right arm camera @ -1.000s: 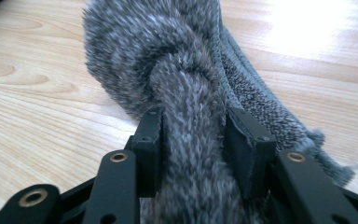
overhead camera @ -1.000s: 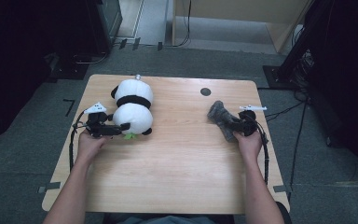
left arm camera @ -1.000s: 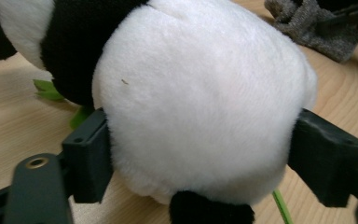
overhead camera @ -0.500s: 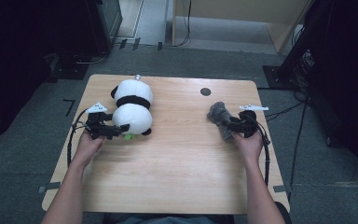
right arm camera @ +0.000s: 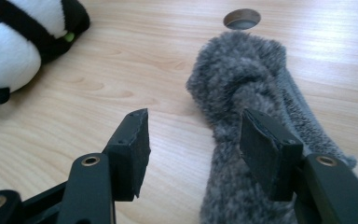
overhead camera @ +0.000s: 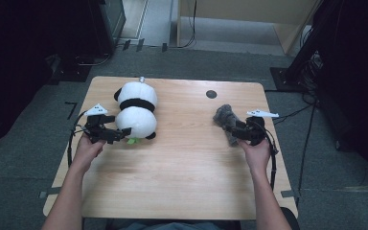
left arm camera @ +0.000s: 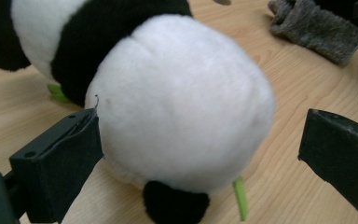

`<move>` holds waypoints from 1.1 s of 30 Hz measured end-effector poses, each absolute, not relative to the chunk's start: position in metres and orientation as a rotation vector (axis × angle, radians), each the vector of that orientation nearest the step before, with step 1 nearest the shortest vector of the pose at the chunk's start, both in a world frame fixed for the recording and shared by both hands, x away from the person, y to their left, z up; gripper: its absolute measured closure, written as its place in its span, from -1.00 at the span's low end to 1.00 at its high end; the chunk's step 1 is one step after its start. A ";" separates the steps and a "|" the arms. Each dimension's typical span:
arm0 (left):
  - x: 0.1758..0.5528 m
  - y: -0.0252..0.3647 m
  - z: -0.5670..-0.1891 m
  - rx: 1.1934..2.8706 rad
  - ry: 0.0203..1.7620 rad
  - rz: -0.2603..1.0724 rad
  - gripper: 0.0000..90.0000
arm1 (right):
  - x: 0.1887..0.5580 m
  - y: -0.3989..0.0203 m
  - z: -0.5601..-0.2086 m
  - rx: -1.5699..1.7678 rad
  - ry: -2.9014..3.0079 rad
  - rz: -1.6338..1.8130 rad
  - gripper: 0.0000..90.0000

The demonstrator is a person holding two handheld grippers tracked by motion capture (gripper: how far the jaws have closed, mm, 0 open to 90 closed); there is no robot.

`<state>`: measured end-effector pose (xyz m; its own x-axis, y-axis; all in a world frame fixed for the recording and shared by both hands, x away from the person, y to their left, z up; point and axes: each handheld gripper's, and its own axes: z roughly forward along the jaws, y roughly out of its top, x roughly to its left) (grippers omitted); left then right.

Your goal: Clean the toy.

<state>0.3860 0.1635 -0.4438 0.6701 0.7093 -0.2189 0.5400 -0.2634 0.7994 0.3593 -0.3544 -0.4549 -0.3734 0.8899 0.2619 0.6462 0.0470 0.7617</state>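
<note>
Left gripper (left arm camera: 200,154) jaws just opening around white-black plush panda (left arm camera: 177,93).

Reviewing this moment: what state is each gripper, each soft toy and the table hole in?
left gripper: jaws just opened wide around panda's white end, one pad touching, no grip.
right gripper: jaws just opened, nothing pinched.
panda plush: lying on table.
grey plush: lying limp, released.
table hole: uncovered.

Panda plush (left arm camera: 177,107) head cut off top-left, L tool view; grey plush (right arm camera: 251,140) bottom edge-cropped.
</note>
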 end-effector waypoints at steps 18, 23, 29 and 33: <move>0.358 0.123 -0.430 1.910 0.861 0.153 -1.00 | 0.327 -0.314 -0.447 1.396 2.185 1.285 -0.11; 0.352 0.111 -0.434 1.919 0.843 0.119 -1.00 | 0.323 -0.304 -0.448 1.345 2.224 1.292 -0.11; 0.340 0.097 -0.438 1.939 0.798 0.113 -1.00 | 0.319 -0.289 -0.450 1.293 2.267 1.281 -0.10; 0.333 0.087 -0.443 1.964 0.772 0.115 -1.00 | 0.312 -0.280 -0.451 1.264 2.298 1.286 -0.10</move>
<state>0.3330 0.0866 -0.4429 0.7934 0.5609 -0.2362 0.4681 -0.3144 0.8258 0.3124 -0.2799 -0.4511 -0.6060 0.7688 0.2043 0.5761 0.2471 0.7792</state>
